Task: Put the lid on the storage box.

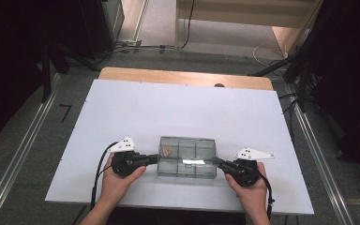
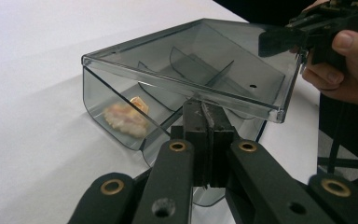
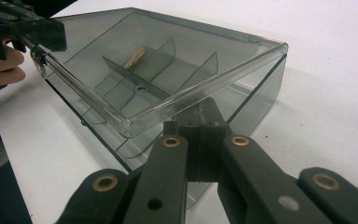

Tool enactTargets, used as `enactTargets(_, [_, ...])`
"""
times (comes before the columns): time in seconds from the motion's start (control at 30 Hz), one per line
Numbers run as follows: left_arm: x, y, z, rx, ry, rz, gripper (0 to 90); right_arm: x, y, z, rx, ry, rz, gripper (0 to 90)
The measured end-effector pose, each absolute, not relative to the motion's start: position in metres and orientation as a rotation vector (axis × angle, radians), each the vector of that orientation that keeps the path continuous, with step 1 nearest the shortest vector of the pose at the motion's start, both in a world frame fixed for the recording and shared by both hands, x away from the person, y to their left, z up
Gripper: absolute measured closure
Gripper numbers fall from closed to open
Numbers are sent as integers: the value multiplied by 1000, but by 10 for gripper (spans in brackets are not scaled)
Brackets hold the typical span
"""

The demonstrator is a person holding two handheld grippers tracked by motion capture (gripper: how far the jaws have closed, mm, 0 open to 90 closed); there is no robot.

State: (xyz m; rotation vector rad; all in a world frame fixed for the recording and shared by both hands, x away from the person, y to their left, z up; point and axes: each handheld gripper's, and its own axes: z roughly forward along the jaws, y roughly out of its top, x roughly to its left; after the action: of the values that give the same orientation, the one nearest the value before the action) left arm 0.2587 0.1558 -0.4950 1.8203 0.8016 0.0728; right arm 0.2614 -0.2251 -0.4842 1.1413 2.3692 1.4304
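I see a smoke-grey transparent box [image 1: 187, 157]; a pale orange-and-cream item [image 2: 126, 117] inside; black grippers [image 1: 130, 161] with brass rivets; a white tabletop [image 1: 178, 108].

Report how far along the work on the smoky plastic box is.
Done: the left tongs and the right tongs are each shut on an end of the divided box, whose lid is on. In hand: a two-sided hold. Left: whether it is lifted off the table can't be told; a small pale item sits inside.
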Motion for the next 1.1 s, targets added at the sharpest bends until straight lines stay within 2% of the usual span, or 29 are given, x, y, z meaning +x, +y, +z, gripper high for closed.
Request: enactTargets(1.1, [265,162,-497,1911,773,-3,892,263,-238,-487,1101,2444,1429,877])
